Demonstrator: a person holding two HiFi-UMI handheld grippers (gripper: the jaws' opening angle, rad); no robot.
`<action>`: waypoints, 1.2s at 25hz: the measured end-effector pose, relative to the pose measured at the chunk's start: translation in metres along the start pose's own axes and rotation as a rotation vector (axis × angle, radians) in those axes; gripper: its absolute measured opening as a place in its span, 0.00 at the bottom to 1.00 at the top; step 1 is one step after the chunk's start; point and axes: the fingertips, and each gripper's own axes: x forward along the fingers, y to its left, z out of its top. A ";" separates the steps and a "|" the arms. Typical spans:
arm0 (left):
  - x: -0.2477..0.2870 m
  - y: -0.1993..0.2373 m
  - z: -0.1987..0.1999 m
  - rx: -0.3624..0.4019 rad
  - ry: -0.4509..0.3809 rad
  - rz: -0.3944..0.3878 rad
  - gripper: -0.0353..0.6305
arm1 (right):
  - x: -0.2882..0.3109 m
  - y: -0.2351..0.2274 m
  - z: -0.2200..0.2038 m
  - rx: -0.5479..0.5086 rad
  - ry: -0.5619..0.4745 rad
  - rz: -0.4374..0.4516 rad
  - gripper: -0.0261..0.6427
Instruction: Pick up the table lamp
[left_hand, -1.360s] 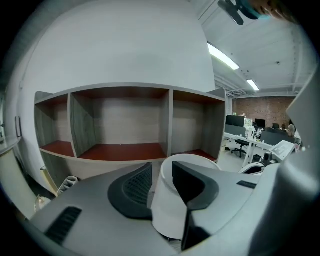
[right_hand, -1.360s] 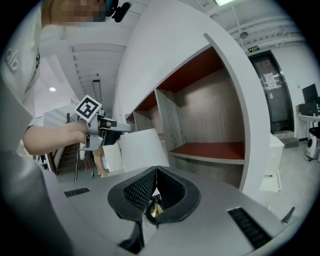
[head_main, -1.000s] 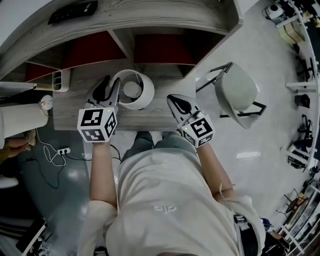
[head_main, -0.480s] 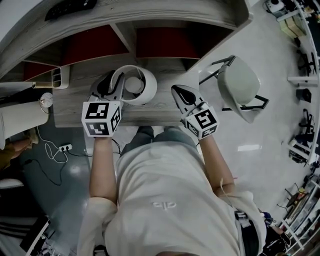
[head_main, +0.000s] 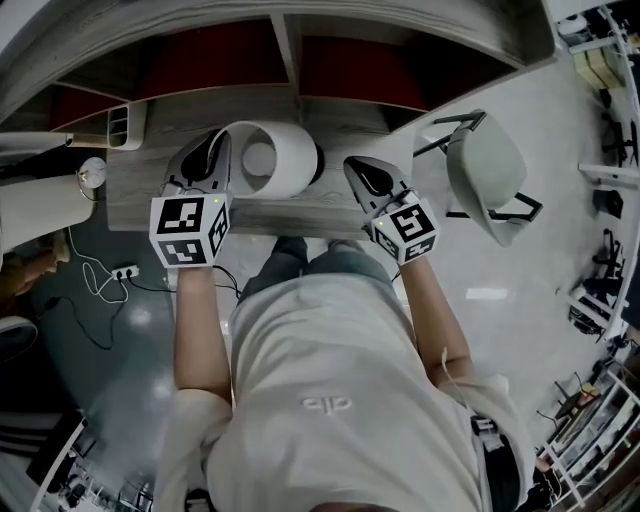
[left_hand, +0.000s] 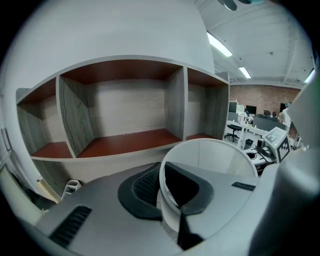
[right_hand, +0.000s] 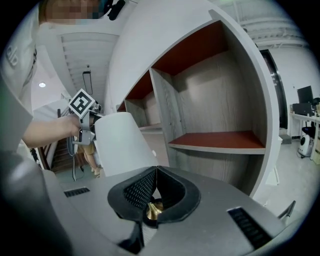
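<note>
The table lamp's white shade (head_main: 272, 158) is tilted on the wooden desk (head_main: 300, 215), in front of the shelf unit. My left gripper (head_main: 214, 152) is at the shade's left rim. In the left gripper view its jaws (left_hand: 164, 172) are closing, and the thin wall of the shade (left_hand: 220, 155) is pinched between the pads. My right gripper (head_main: 358, 172) is shut just right of the shade. In the right gripper view (right_hand: 156, 172) a brass part of the lamp (right_hand: 152, 211) shows through the gap below the closed pads; whether they touch it I cannot tell. The shade (right_hand: 120, 142) stands beyond.
A shelf unit with red-brown compartments (head_main: 350, 75) rises behind the desk. A grey chair (head_main: 487, 170) stands to the right. A white slotted holder (head_main: 125, 125) and a small round white object (head_main: 92, 172) sit at the desk's left end. Cables and a power strip (head_main: 125, 272) lie on the floor.
The left jaws stood open around the shade's rim and have closed onto it. The shade has tipped from opening-upward toward its side. Both grippers have shifted toward the shelf.
</note>
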 end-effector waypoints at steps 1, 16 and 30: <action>-0.002 0.006 -0.002 -0.013 -0.007 -0.004 0.11 | 0.005 0.003 -0.001 -0.005 0.007 0.007 0.08; -0.035 0.108 -0.059 -0.287 -0.094 -0.022 0.11 | 0.097 0.062 -0.029 -0.197 0.167 0.114 0.15; -0.061 0.177 -0.131 -0.491 -0.127 -0.028 0.10 | 0.176 0.103 -0.078 -0.457 0.417 0.196 0.39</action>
